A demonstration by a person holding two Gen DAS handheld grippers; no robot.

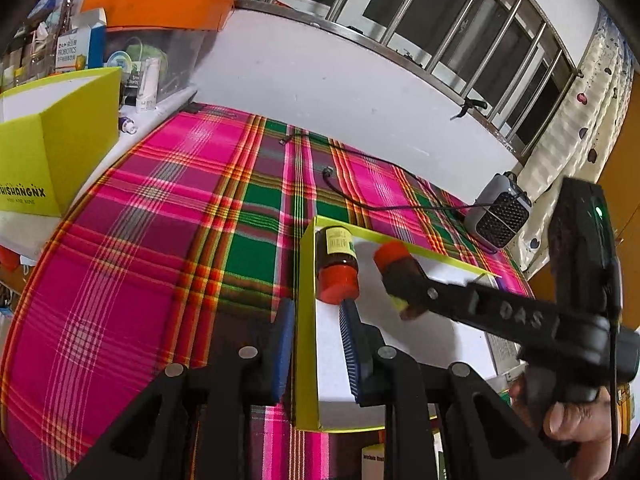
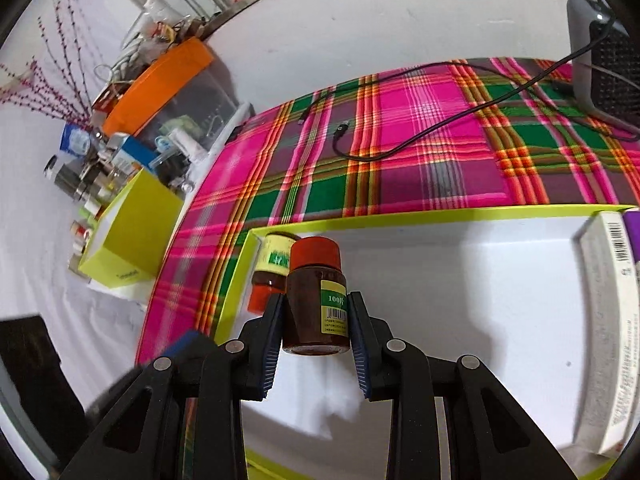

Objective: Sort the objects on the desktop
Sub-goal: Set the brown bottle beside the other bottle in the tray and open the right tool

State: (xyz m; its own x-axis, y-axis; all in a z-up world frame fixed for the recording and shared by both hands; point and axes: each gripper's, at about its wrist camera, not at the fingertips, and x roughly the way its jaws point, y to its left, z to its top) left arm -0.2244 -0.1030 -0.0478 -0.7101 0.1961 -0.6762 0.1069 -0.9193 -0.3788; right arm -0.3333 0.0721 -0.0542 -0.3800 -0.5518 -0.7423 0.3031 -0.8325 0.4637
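The right gripper was clamped on a brown bottle, pads on its two sides, red cap pointing far and up, long axis running away from the jaws. It hung over the white floor of the yellow-edged tray, near the far-left corner. There a second bottle lay just left of it, cap toward the near side. The left gripper stood apart, straddling the tray's left wall. Setting the held bottle beside its twin looked the likely move.
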